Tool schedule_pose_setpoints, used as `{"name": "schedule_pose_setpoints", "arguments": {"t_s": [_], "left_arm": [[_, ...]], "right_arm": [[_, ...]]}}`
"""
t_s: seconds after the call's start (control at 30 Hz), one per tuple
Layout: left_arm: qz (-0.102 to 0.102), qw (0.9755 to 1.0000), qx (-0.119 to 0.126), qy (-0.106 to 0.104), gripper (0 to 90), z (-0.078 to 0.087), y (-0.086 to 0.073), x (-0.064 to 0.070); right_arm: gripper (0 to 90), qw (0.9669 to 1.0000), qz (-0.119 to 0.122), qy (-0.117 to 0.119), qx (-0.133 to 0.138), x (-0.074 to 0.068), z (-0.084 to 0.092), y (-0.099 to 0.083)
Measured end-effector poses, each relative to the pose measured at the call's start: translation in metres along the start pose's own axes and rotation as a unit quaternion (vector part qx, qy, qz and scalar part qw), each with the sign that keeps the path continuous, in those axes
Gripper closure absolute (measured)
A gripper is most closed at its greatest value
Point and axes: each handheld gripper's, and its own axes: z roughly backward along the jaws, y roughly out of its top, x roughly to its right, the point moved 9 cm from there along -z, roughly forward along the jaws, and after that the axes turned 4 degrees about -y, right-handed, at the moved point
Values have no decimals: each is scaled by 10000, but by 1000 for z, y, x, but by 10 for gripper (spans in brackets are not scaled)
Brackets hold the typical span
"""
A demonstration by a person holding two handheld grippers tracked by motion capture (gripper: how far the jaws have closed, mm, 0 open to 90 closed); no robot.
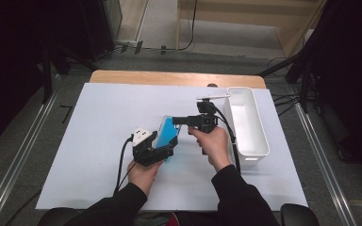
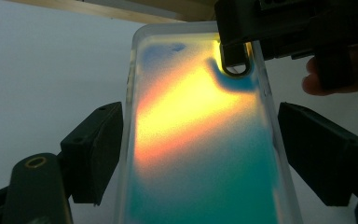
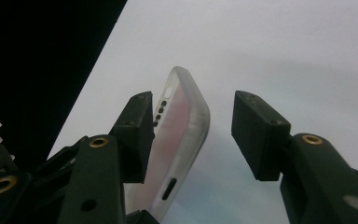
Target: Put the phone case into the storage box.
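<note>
Phone case (image 1: 168, 131) mid-table (image 1: 99, 141) between both hand-held grippers: left (image 1: 166, 153) w/ jaws spread, no clamp, right (image 1: 177, 120) also released at its top end (likely light, flexy, slick; grip by rims).

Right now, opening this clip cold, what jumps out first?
A translucent phone case, blue shading to yellow-orange, mid-table between both tongs. The left tongs straddle it open at its near end; the right tongs come in at its far end, one pad against its edge. A white bin sits at the right.
</note>
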Motion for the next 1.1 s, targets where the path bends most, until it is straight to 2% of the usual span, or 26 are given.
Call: {"name": "schedule_pose_setpoints", "arguments": {"t_s": [0.1, 0.17, 0.3, 0.37, 0.6, 0.73, 0.87, 0.93, 0.97, 1.0, 1.03, 1.1], "left_arm": [[35, 10000, -11, -14, 165, -1, -1, 0], [21, 10000, -27, 0, 165, -1, -1, 0], [-3, 10000, 5, 41, 165, -1, -1, 0], [-38, 10000, 1, 50, 165, -1, -1, 0], [-105, 9999, 95, 22, 164, 0, 1, 1], [-28, 10000, -32, 9, 162, -1, 0, 3], [18, 9999, -138, -67, 159, -3, 0, 3], [-28, 9998, -195, -103, 158, -4, 0, 2], [-54, 9996, -252, -83, 149, -5, -1, 2], [-78, 9995, -307, 22, 105, -5, -1, 0], [-73, 9992, -386, 66, 15, -6, -2, -1], [5, 9988, -489, 31, 0, -6, -2, -1]], "right_arm": [[571, 10000, -57, 42, 20, -1, -2, 0], [623, 9998, -199, 86, -46, -2, -1, 0], [740, 9996, -254, 119, -44, -2, -2, 0], [759, 9992, -352, 206, -56, -3, -1, 0], [776, 9985, -437, 337, 7, -6, 2, 2], [779, 9981, -468, 393, -64, -8, 4, 2], [780, 9985, -420, 346, -113, -8, 5, 2], [780, 9987, -381, 320, -110, -8, 5, 2], [780, 9987, -376, 308, -117, -9, 6, 2], [780, 9990, -345, 255, -113, -9, 6, 2], [780, 9991, -320, 242, -102, -9, 6, 3], [780, 9994, -285, 195, -104, -8, 7, 3]]}}
